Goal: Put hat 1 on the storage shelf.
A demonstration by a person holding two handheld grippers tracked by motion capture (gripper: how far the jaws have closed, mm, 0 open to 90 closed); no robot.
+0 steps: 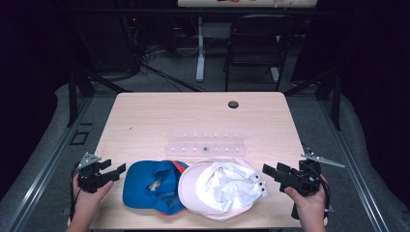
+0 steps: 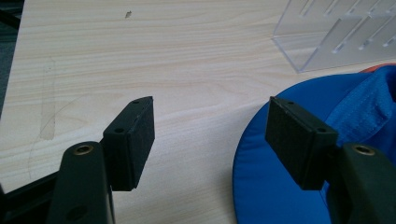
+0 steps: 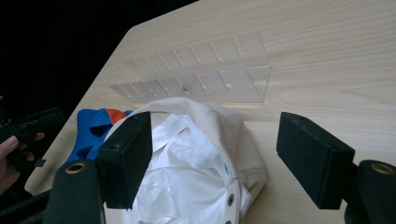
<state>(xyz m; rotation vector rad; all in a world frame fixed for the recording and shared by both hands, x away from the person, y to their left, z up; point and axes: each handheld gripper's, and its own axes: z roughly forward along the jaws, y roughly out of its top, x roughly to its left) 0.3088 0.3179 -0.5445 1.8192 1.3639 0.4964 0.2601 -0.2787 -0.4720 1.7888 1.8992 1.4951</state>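
you have two caps lying upside down at the near edge of the table (image 1: 145, 116), side by side and overlapping a little in the middle: the blue cap (image 1: 147, 186) on the left and the white cap (image 1: 220, 188) on the right. your left gripper (image 1: 116, 170) hovers just beside the blue cap, at its left, with the jaws spread wide and holding nothing; in the left gripper view the rounded blue brim (image 2: 261, 186) is already under the right-hand jaw, so this cap lies to the right of this gripper and very near. your right gripper (image 1: 270, 170) is also spread open and empty, and it points toward the white cap from the right, near the snap strap (image 1: 261, 186); in the right gripper view the white cap (image 3: 196, 154) lies straight ahead between the two jaws. so each hand has its own cap as the nearer one, and i think the move is inward, toward the middle. the clear plastic rack (image 1: 205, 144) stands behind both caps, apart from them, with its long axis left to right.
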